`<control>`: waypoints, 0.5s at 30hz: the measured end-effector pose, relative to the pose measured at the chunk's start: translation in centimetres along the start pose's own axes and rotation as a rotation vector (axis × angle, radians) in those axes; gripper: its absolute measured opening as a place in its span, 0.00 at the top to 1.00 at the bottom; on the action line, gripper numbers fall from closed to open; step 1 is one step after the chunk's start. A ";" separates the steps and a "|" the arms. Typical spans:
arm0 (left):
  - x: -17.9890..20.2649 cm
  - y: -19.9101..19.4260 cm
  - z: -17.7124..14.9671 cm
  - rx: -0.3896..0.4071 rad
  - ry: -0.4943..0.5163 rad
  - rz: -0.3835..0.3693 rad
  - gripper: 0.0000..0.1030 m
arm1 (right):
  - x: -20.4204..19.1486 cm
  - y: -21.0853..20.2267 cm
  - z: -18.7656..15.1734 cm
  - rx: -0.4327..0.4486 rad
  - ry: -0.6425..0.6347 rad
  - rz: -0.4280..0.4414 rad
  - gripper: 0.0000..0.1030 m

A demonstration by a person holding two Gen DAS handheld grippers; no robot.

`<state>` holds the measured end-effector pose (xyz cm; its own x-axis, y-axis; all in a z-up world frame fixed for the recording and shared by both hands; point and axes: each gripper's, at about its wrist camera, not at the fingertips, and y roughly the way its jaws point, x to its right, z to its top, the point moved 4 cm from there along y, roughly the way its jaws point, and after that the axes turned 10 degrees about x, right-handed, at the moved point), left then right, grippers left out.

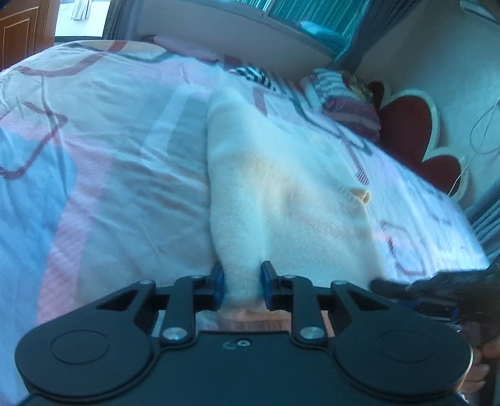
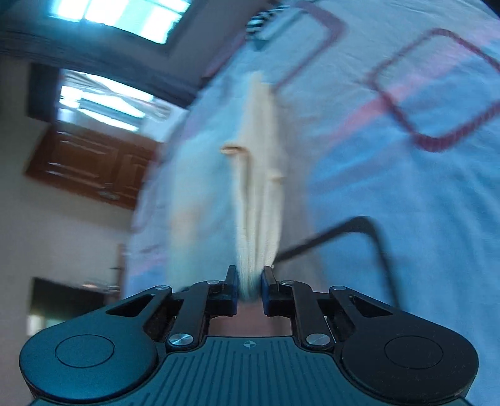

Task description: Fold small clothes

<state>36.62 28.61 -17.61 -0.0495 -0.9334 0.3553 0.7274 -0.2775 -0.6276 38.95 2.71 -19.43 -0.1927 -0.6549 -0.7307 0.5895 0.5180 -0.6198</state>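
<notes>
A small cream fleece garment (image 1: pixel 281 193) lies spread on the patterned bedspread (image 1: pixel 109 140). My left gripper (image 1: pixel 241 281) is shut on its near edge, cloth bunched between the blue pads. In the right wrist view the same garment (image 2: pixel 259 175) hangs stretched and edge-on ahead of my right gripper (image 2: pixel 250 284), which is shut on a gathered fold of it. The right wrist view is tilted and blurred by motion. The right gripper (image 1: pixel 437 290) also shows as a dark blurred shape at the lower right of the left wrist view.
Striped pillows (image 1: pixel 340 93) and a red heart-shaped headboard (image 1: pixel 412 125) are at the far right of the bed. A wooden door (image 2: pixel 90 162) and bright windows (image 2: pixel 118 12) show to the left in the right wrist view. A dark cord (image 2: pixel 359 228) lies on the bedspread.
</notes>
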 end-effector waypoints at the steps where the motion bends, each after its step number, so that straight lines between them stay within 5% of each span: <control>1: 0.2 0.3 -0.2 -0.001 0.010 0.011 0.74 | 0.8 0.3 0.0 0.002 -0.019 -0.042 0.91; 3: 0.2 0.6 -0.3 0.003 0.009 0.027 0.70 | 1.1 0.3 -0.1 0.011 -0.011 -0.040 0.91; 7: 0.4 0.0 0.1 0.002 0.022 0.059 0.66 | -1.1 -0.8 -0.6 0.070 -0.199 -0.105 0.91; 12: 1.5 -1.4 -0.1 0.046 0.093 0.092 0.63 | -5.6 -2.4 -1.5 0.171 -0.382 -0.077 0.91; 15: 1.7 -0.7 -0.6 0.024 0.125 0.110 0.62 | -7.4 -0.9 -2.8 0.150 -0.468 -0.090 0.91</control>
<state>35.60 27.09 -16.99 -0.0521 -0.9794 0.1953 0.7488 -0.1677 -0.6412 37.68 8.63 -14.31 0.1049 -0.8880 -0.4478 0.6996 0.3859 -0.6013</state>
